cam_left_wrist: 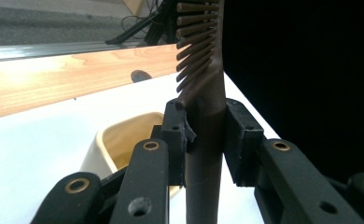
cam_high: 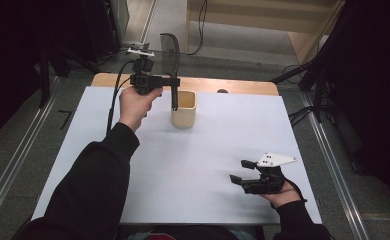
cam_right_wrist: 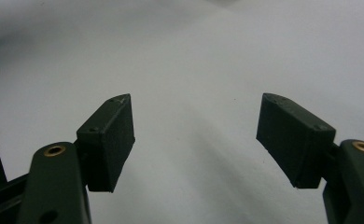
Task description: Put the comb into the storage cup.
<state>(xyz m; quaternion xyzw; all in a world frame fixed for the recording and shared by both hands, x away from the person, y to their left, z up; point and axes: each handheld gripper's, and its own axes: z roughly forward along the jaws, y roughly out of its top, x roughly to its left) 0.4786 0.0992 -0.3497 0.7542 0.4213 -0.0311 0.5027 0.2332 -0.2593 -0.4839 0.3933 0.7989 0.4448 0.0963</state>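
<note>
A dark slotted spatula (cam_high: 171,65) stands upright over a cream square cup (cam_high: 184,108) at the back of the white table. My left gripper (cam_high: 173,81) is shut on its handle, whose lower end reaches down into the cup's mouth. In the left gripper view the spatula (cam_left_wrist: 204,88) rises between the two pads, its slotted head at the top, and the cup (cam_left_wrist: 119,144) lies just behind and below. My right gripper (cam_high: 240,170) rests near the table's front right, held in a hand, jaws open. The right gripper (cam_right_wrist: 196,140) has nothing between its pads above the white surface.
The white sheet (cam_high: 183,165) covers a wooden table (cam_high: 208,84) whose far edge shows behind the cup. A small dark knob (cam_high: 222,91) sits at that edge. Metal rails run along both sides, and cables and dark stands lie beyond the table.
</note>
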